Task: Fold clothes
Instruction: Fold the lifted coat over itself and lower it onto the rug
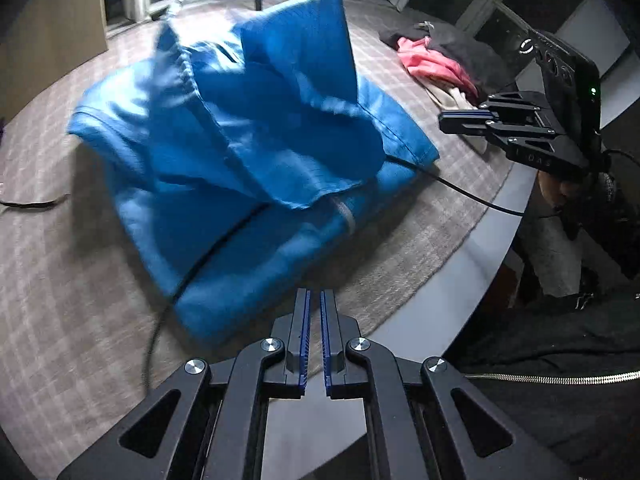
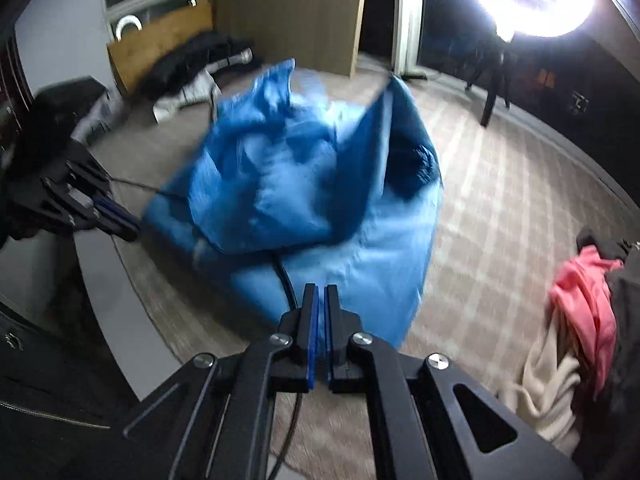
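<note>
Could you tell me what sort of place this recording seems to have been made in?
Probably a room in a home. A blue garment lies on a table with a checked cloth, a pile of clothes waits alongside, and a wooden cabinet stands by a doorway.

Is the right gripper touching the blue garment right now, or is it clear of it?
Apart. In the left wrist view the right gripper hangs beside the blue garment, with bare checked tablecloth showing between its tips and the cloth's edge.
</note>
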Demonstrator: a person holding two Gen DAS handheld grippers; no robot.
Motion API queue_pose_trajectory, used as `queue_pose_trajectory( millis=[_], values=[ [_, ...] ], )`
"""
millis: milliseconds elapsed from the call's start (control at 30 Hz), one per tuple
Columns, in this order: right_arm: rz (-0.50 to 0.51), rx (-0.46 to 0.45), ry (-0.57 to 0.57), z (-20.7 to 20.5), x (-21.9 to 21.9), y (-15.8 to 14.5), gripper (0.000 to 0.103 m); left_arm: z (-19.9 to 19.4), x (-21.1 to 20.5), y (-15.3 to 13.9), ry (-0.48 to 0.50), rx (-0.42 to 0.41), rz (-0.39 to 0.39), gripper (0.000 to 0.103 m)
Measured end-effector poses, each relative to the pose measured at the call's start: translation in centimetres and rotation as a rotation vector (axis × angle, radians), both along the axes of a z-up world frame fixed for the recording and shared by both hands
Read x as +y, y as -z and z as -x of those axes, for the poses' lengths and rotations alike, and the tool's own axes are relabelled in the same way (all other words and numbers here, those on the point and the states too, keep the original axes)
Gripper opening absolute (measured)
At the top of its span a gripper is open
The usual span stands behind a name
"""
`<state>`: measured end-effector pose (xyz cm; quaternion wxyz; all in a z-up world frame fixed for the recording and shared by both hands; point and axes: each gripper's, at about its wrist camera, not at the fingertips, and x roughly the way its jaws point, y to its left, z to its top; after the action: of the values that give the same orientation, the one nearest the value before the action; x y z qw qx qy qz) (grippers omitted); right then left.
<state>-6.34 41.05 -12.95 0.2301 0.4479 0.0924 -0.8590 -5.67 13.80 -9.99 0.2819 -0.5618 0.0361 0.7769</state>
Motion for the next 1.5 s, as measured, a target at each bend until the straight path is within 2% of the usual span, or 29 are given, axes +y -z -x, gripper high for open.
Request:
queue_pose_trajectory(
  millis=[33,67,100,133,167,233,300,333,400,467,500,533,567,600,633,700,800,900,967,1067,1167,1233,1333,1367,1400,1433,1500],
  values=[
    [0.007,-0.001,0.013,0.4,0.2,-0.7,0.008,0.3,-0.6,-0.9,-0.028,0.024,0.0,0.013],
    [0.013,-0.001,0.028,1.0,0.4,-1.4,0.025,0.8,-1.4,-1.9,-0.059,0.045,0.001,0.018],
    [0.03,-0.007,0.055,1.7,0.4,-2.1,0.052,1.3,-2.2,-2.6,-0.09,0.063,0.004,0.029],
    [0.062,-0.013,0.08,2.6,0.3,-2.7,0.06,1.9,-2.7,-3.4,-0.127,0.085,0.009,0.043],
    [0.092,-0.011,0.087,3.2,-0.1,-3.1,0.063,2.6,-2.8,-4.0,-0.156,0.104,0.012,0.049],
    [0.131,0.0,0.099,4.5,-1.2,-3.6,0.064,4.2,-2.1,-4.4,-0.19,0.135,0.022,0.061],
    [0.127,0.0,0.122,6.2,-2.6,-3.1,0.064,5.8,-0.8,-3.7,-0.215,0.17,0.071,0.07],
    [0.115,-0.007,0.136,7.3,-3.4,-2.5,0.064,6.7,0.0,-2.9,-0.227,0.18,0.111,0.07],
    [0.093,-0.035,0.174,9.5,-4.2,-0.8,0.064,8.3,0.4,-1.5,-0.25,0.172,0.165,0.069],
    [0.07,-0.066,0.196,11.3,-4.5,1.2,0.064,9.5,-0.1,-0.4,-0.256,0.145,0.157,0.065],
    [0.071,-0.086,0.196,12.2,-4.5,2.1,0.064,9.9,-0.3,0.2,-0.254,0.136,0.157,0.041],
    [0.093,-0.112,0.189,12.9,-4.4,2.8,0.063,10.4,-0.6,0.8,-0.256,0.117,0.164,0.007],
    [0.141,-0.146,0.182,13.6,-4.0,3.5,0.05,10.9,-0.9,1.2,-0.259,0.092,0.165,0.0],
    [0.202,-0.185,0.181,14.0,-3.3,3.8,0.012,11.1,-1.3,1.4,-0.259,0.077,0.152,0.001],
    [0.265,-0.225,0.181,14.3,-2.6,3.9,0.004,11.1,-1.7,1.3,-0.258,0.069,0.126,0.001],
    [0.391,-0.306,0.181,15.0,-1.1,4.1,0.004,10.6,-2.4,0.1,-0.243,0.062,0.077,0.001],
    [0.491,-0.354,0.145,14.3,1.0,2.2,0.004,8.3,-2.4,-3.0,-0.181,0.086,0.034,0.001],
    [0.571,-0.391,0.111,13.2,3.1,0.3,0.004,5.3,-1.0,-5.2,-0.084,0.133,0.081,0.001],
    [0.595,-0.409,0.105,11.8,4.2,-0.2,0.004,3.6,0.2,-4.9,-0.015,0.129,0.116,0.001],
    [0.555,-0.46,0.136,10.5,4.6,2.3,0.004,2.9,1.2,-1.3,0.028,0.054,0.129,0.002],
    [0.517,-0.547,0.198,9.7,4.1,7.1,0.004,3.1,1.6,3.4,0.015,-0.059,0.125,0.002],
    [0.479,-0.571,0.185,9.2,3.2,8.6,0.004,2.9,1.7,5.0,0.023,-0.087,0.149,0.005],
    [0.416,-0.586,0.146,8.6,2.5,8.2,0.01,2.7,0.9,4.4,0.027,-0.112,0.14,0.01],
    [0.389,-0.57,0.145,8.3,2.9,7.1,0.018,2.5,0.5,3.5,0.024,-0.106,0.143,0.013],
    [0.36,-0.549,0.146,7.9,3.4,5.8,0.025,2.3,-0.1,2.4,0.021,-0.095,0.149,0.022],
    [0.331,-0.527,0.146,7.6,3.9,4.5,0.028,2.0,-0.7,1.1,0.018,-0.08,0.155,0.029],
    [0.303,-0.466,0.134,8.1,3.7,2.9,0.029,1.6,-1.7,-1.5,0.015,-0.035,0.17,0.031]
  ],
)
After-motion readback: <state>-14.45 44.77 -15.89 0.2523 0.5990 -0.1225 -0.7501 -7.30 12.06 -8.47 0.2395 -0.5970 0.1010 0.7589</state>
